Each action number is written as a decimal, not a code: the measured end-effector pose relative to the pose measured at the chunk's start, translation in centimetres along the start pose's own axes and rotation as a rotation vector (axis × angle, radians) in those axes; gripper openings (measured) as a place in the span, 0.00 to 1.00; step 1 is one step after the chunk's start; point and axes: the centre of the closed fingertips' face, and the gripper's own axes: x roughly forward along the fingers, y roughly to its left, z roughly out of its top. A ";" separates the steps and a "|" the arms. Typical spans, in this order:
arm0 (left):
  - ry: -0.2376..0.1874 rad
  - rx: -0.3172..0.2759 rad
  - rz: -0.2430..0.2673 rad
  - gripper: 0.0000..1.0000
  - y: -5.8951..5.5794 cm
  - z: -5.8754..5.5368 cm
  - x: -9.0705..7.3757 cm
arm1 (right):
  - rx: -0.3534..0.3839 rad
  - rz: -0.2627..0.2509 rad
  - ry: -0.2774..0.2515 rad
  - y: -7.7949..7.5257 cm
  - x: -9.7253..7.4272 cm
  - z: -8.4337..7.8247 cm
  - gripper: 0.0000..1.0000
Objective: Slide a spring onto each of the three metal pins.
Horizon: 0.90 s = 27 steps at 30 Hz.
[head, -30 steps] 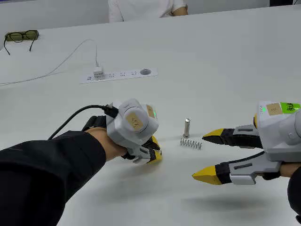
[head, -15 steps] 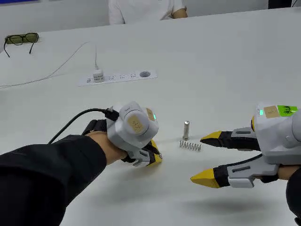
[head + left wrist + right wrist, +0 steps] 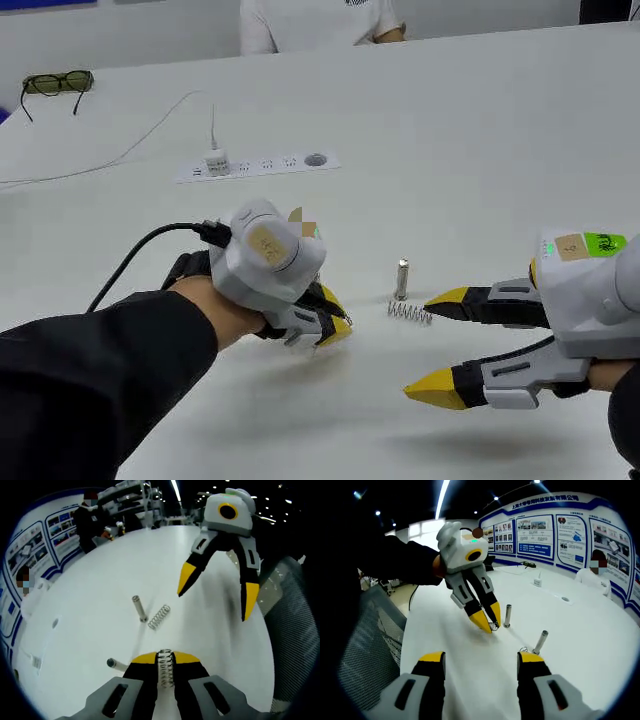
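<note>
My left gripper (image 3: 333,330) rests low on the white table, shut on a small spring (image 3: 165,667) that stands up between its yellow tips. A short metal pin (image 3: 116,664) stands just left of those tips, also seen as the pin (image 3: 508,615) beside the left gripper (image 3: 487,620). A second pin (image 3: 402,278) stands upright further right, with a loose spring (image 3: 409,313) lying at its foot. My right gripper (image 3: 420,345) hovers open to the right, its upper tip close to that loose spring. In its own view the right gripper (image 3: 482,660) holds nothing.
A white power strip (image 3: 258,165) with a plug and cable lies further back. Dark glasses (image 3: 57,83) sit at the far left. A person in white (image 3: 318,20) is at the table's far side. A black cable (image 3: 150,255) trails from the left gripper.
The left hand has tilted its gripper body back to the left while the tips stay at the same spot. The right gripper has edged slightly toward the loose spring.
</note>
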 end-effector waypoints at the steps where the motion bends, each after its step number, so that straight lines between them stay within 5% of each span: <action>1: -0.018 -0.015 -0.001 0.10 -0.1 0.4 -0.2 | -0.003 -0.002 0.000 0.0 0.0 0.0 0.59; 14: -0.227 -0.116 -0.029 0.10 -1.6 5.5 -3.1 | -0.017 -0.004 -0.015 0.2 0.2 1.0 0.54; 27: -0.443 -0.210 -0.097 0.10 -2.9 9.7 -5.7 | 0.019 0.010 -0.142 0.8 -0.4 4.5 0.39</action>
